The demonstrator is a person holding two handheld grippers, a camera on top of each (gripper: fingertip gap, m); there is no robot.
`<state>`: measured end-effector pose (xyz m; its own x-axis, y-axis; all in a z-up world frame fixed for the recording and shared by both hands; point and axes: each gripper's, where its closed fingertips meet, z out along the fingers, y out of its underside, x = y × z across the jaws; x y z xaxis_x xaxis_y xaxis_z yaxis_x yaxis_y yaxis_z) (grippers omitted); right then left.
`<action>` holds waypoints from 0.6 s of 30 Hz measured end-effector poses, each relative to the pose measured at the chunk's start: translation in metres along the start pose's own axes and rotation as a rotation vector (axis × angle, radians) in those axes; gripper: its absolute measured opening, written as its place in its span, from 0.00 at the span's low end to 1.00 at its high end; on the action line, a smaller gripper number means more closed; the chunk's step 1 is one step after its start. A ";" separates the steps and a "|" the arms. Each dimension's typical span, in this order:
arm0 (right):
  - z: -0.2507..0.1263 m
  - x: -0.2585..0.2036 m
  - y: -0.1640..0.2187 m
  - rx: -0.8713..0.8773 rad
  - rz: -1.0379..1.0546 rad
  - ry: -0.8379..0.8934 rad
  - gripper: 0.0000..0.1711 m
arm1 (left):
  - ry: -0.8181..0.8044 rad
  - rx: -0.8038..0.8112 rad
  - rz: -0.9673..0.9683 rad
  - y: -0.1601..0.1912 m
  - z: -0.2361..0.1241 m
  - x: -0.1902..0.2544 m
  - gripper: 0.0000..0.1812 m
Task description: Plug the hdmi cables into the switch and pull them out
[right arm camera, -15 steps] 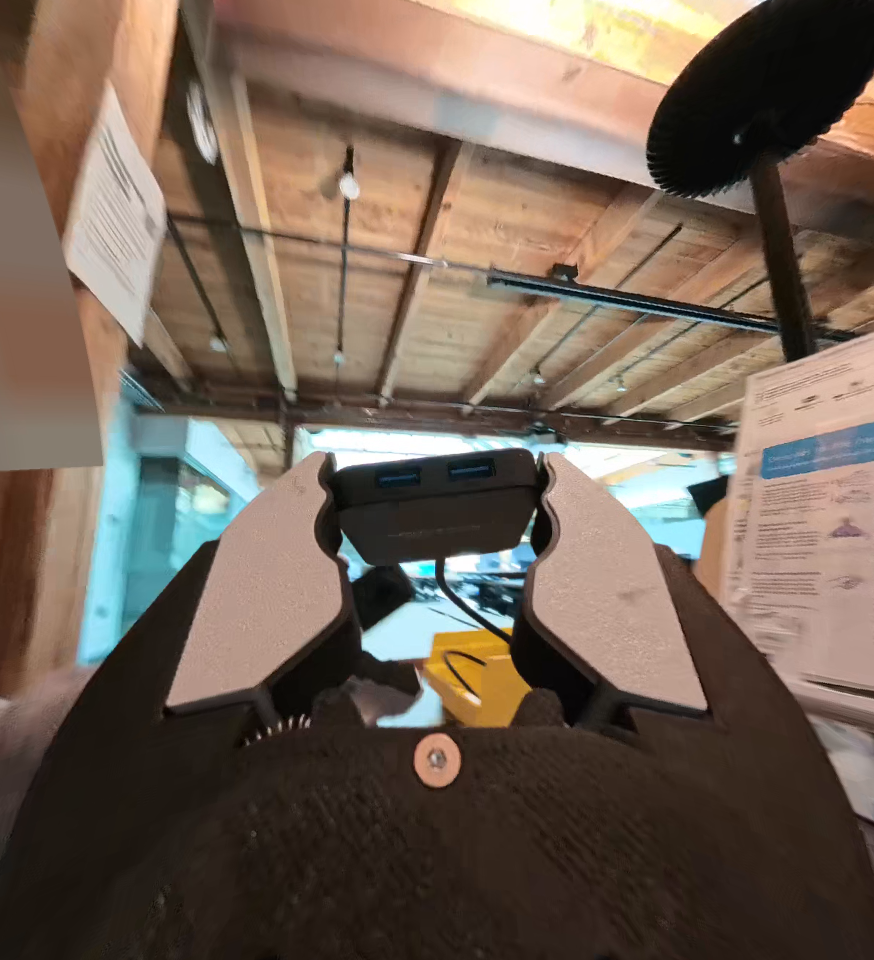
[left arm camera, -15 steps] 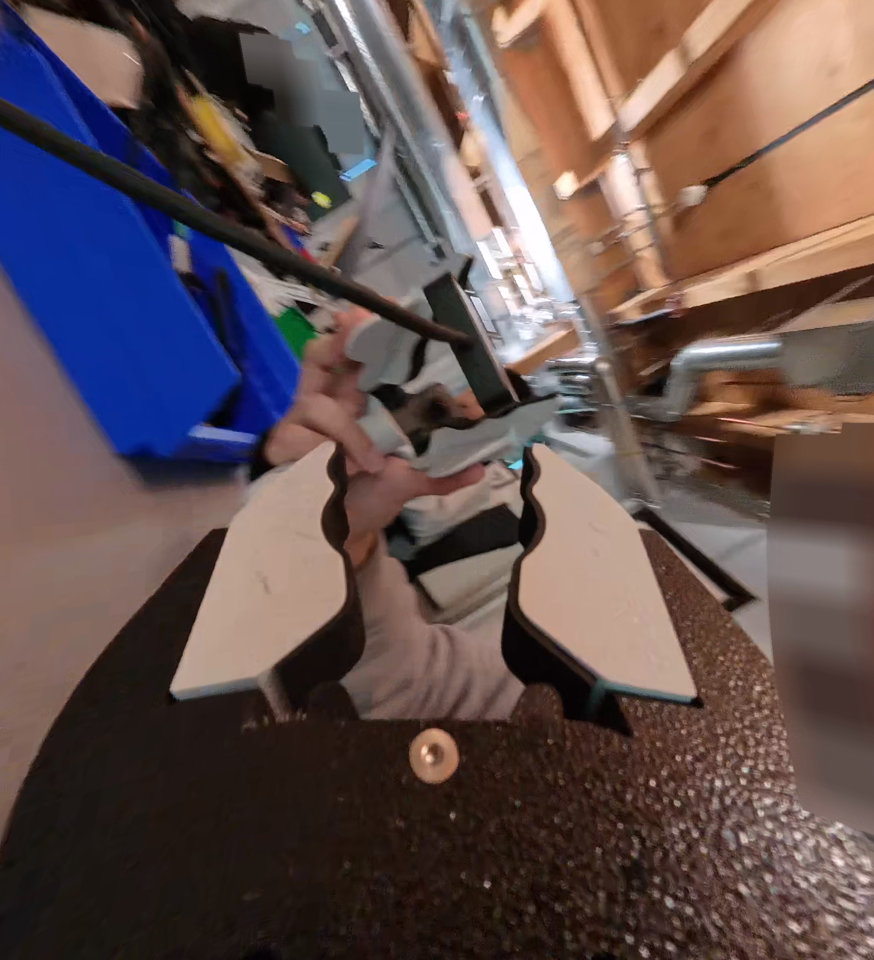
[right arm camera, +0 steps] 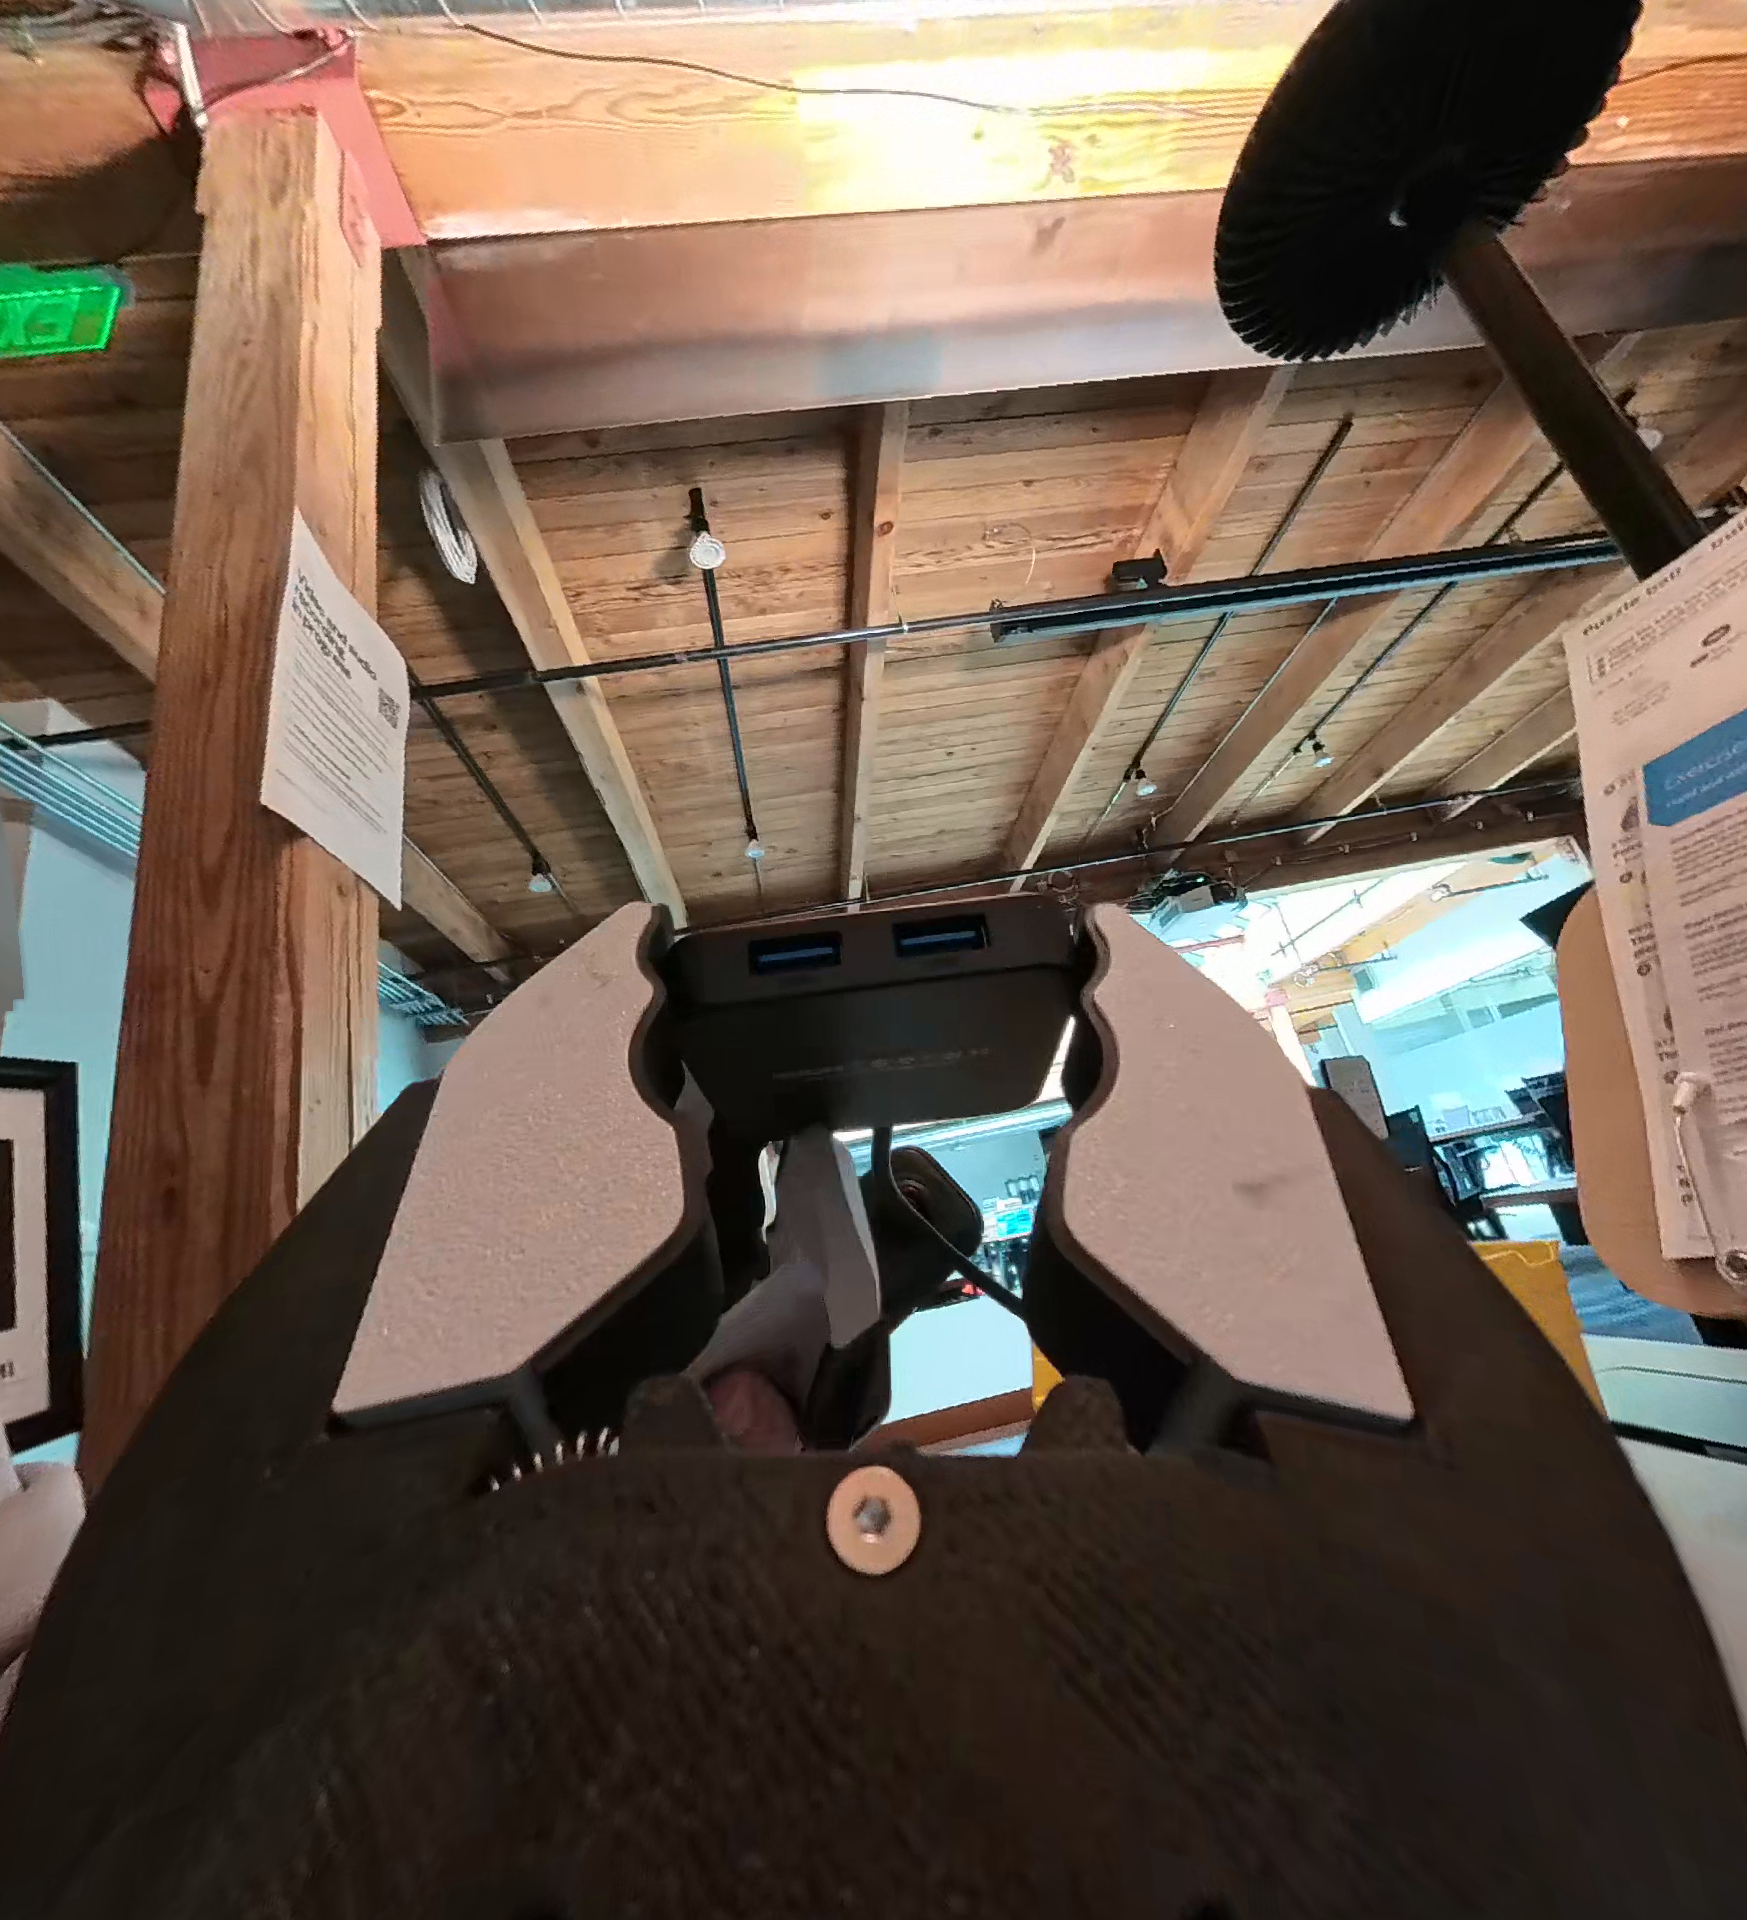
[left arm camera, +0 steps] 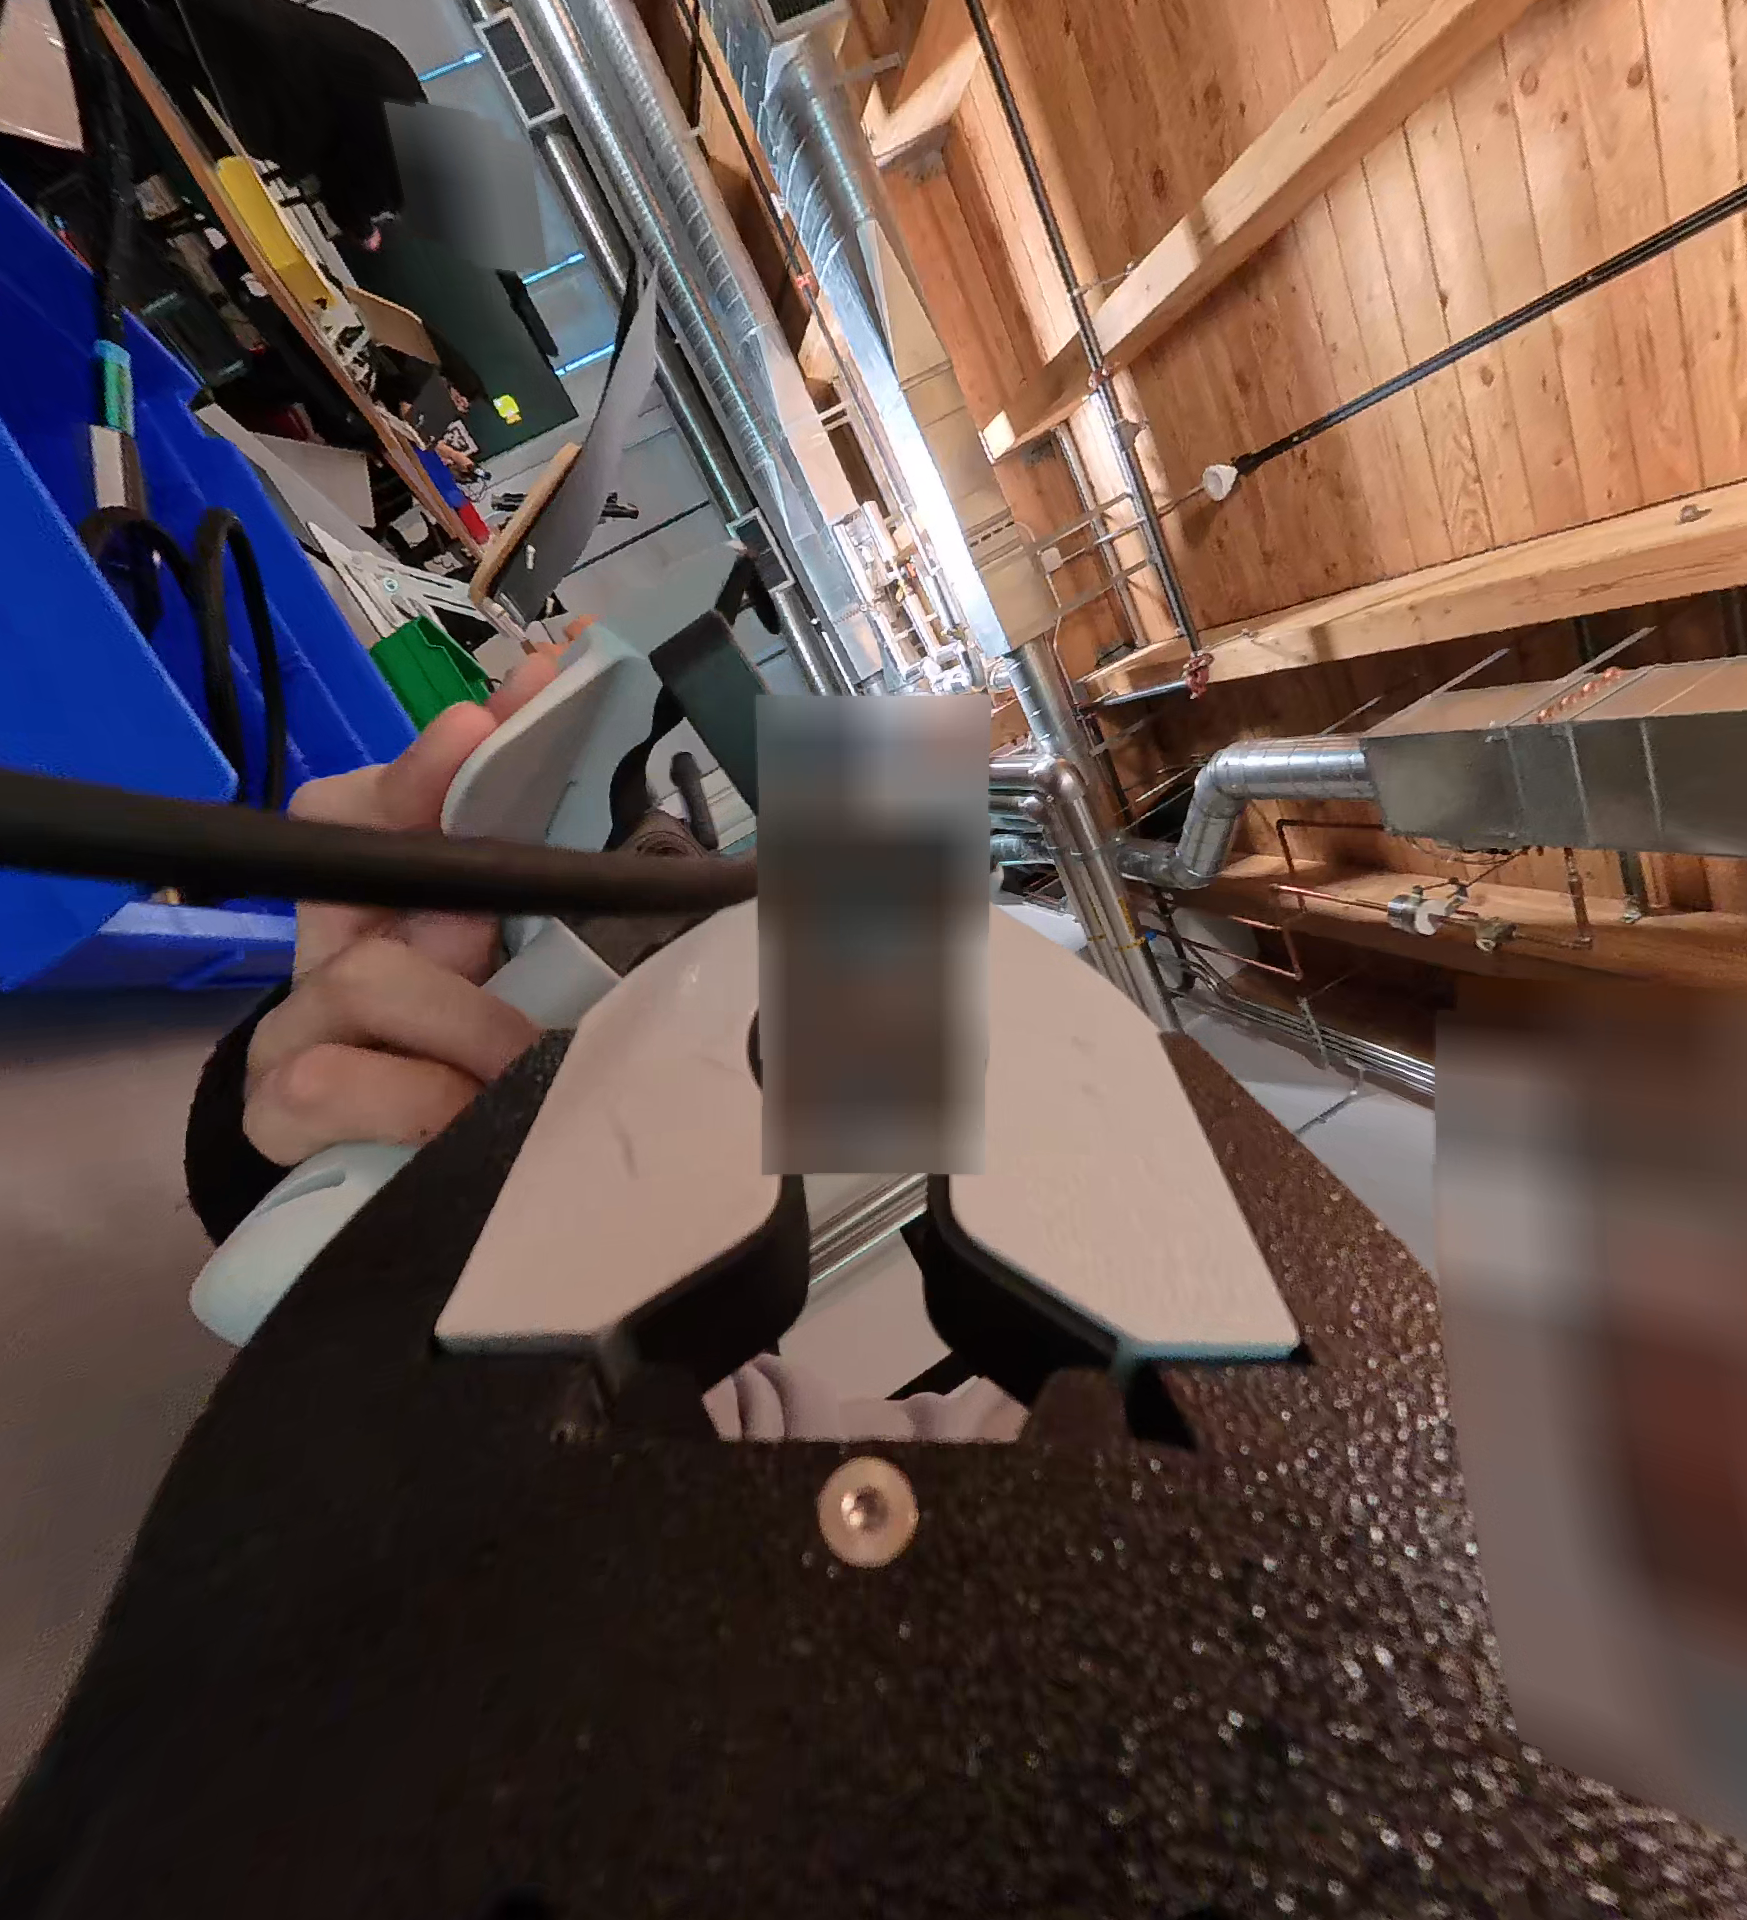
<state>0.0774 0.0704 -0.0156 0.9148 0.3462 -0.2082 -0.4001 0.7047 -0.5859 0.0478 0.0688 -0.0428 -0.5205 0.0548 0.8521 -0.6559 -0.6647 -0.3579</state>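
Black and flat, the plastic switch (right arm camera: 869,1029) with two blue ports stays clamped aloft in the right gripper (right arm camera: 869,935), while the left gripper (left arm camera: 869,987) has narrowed towards the thick black cable (left arm camera: 329,857); a blur hides whether it grips, but plugging in seems near.

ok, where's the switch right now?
In the right wrist view, the black switch is clamped between the right claw fingertips, raised toward the wooden ceiling, its two blue ports facing the camera and a thin cable trailing below.
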 end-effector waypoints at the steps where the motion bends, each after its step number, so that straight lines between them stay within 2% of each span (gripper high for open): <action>1: -0.001 0.001 0.001 -0.001 0.011 0.002 0.42 | -0.013 0.003 0.004 -0.001 -0.001 -0.002 0.11; 10: 0.001 0.005 0.018 -0.153 -0.061 -0.008 0.42 | -0.052 -0.003 0.074 -0.008 -0.011 -0.003 0.11; 18: 0.002 0.019 0.028 -0.362 -0.389 0.123 0.41 | -0.185 0.044 0.340 -0.024 -0.024 -0.008 0.09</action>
<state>0.0832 0.0984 -0.0342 0.9999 0.0122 0.0002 -0.0059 0.5004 -0.8658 0.0544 0.1025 -0.0507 -0.5942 -0.3071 0.7434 -0.4367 -0.6529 -0.6189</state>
